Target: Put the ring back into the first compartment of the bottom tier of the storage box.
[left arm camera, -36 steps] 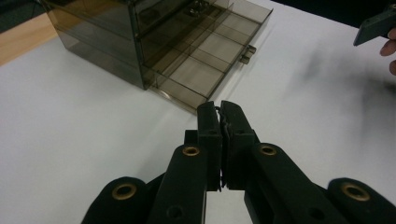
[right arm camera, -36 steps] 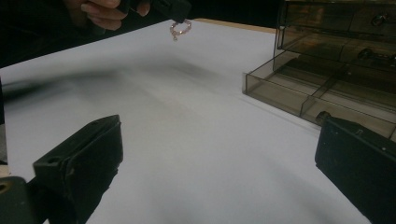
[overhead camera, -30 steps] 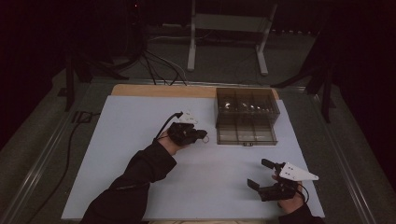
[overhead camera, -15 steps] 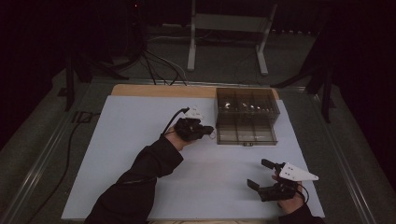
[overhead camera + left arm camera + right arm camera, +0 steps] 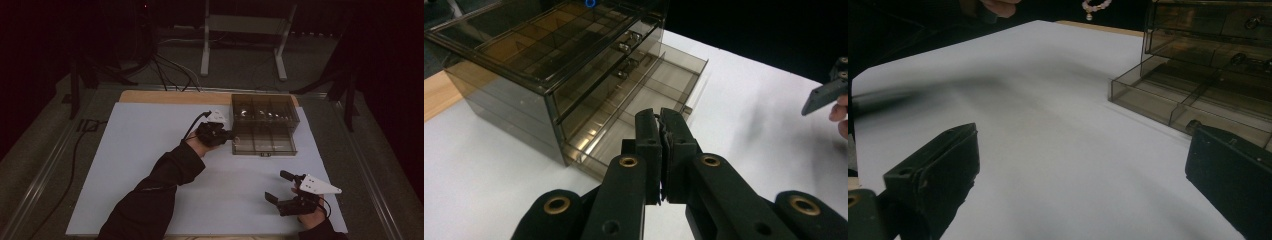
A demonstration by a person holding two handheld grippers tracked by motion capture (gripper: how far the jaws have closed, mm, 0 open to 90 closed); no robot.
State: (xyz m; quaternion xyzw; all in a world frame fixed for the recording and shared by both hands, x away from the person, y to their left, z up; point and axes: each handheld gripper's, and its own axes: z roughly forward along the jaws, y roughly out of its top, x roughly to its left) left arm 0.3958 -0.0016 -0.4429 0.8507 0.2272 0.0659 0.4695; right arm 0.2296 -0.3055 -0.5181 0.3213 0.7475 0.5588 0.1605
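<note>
Right gripper (image 5: 279, 186), 5 o'clock, near edge of the desk (image 5: 150, 150): jaws released wide, nothing between them, parked. Left gripper (image 5: 226, 135), mid-desk: jaws clenched on what looks like a pale bead string (image 5: 1093, 6), seen dangling in the right gripper view. In the last second it has slid toward 3 o'clock and is now just beside the open bottom drawer (image 5: 262, 145) of the smoky drawer box (image 5: 265, 107) at 1 o'clock. Drop-off looks close.

Dangling bracelet (image 5: 1094, 7) cut off at top edge, drawer contents (image 5: 265, 114) too small
</note>
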